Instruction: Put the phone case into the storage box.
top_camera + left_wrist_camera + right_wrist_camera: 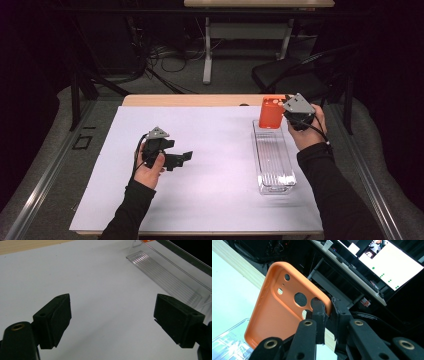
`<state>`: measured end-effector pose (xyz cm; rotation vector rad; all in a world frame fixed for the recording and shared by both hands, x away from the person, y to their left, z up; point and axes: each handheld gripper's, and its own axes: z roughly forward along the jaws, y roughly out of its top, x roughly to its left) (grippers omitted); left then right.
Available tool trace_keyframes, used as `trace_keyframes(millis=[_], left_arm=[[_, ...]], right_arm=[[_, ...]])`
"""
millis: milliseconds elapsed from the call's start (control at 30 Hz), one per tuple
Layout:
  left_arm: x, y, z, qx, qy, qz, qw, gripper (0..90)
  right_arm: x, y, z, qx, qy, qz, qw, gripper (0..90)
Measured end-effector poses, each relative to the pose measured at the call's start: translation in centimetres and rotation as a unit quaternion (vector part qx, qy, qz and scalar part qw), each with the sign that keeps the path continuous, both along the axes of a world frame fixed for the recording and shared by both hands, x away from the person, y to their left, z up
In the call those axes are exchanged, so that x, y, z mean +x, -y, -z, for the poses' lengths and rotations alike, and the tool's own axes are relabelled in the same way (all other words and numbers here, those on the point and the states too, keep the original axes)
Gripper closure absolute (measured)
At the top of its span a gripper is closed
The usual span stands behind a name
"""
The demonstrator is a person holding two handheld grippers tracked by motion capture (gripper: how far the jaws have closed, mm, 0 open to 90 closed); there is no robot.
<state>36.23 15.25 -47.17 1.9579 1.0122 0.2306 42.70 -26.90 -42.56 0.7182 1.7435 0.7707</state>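
Observation:
An orange phone case (270, 113) hangs over the far end of a clear plastic tray (272, 159), with my right gripper (290, 114) shut on its edge. In the right gripper view the orange phone case (279, 310) shows its camera cut-outs, and the right gripper (327, 315) pinches its rim near them. My left gripper (184, 157) hovers low over the white sheet at the left, open with nothing between its fingers. In the left gripper view the left gripper (112, 315) stands wide apart, with the clear plastic tray (170, 272) at the upper right.
A white sheet (210, 165) covers most of the wooden table (190, 100). Beyond the table's far edge stand a dark chair (295, 75), a white table frame (207, 55) and loose cables on the floor. Monitors (387, 262) glow in the right gripper view.

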Motion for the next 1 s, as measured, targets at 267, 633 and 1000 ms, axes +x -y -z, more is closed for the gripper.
trace_keyframes(millis=[267, 633, 1000], left_arm=[[0.0, -0.4, 0.1, 0.001, 0.000, -0.006, 1.0000, 14.3], [-0.2, -0.4, 0.0, 0.001, 0.001, -0.002, 1.0000, 14.3], [-0.1, -0.6, 0.1, 0.001, -0.003, -0.004, 1.0000, 14.3]], right_arm=[[0.5, -0.1, 0.8, 0.002, 0.002, -0.001, 1.0000, 82.6], [1.1, -0.6, 2.1, -0.016, 0.009, 0.001, 0.9998, 82.5], [1.2, -1.1, 3.2, -0.021, 0.005, -0.008, 0.9997, 82.5]])
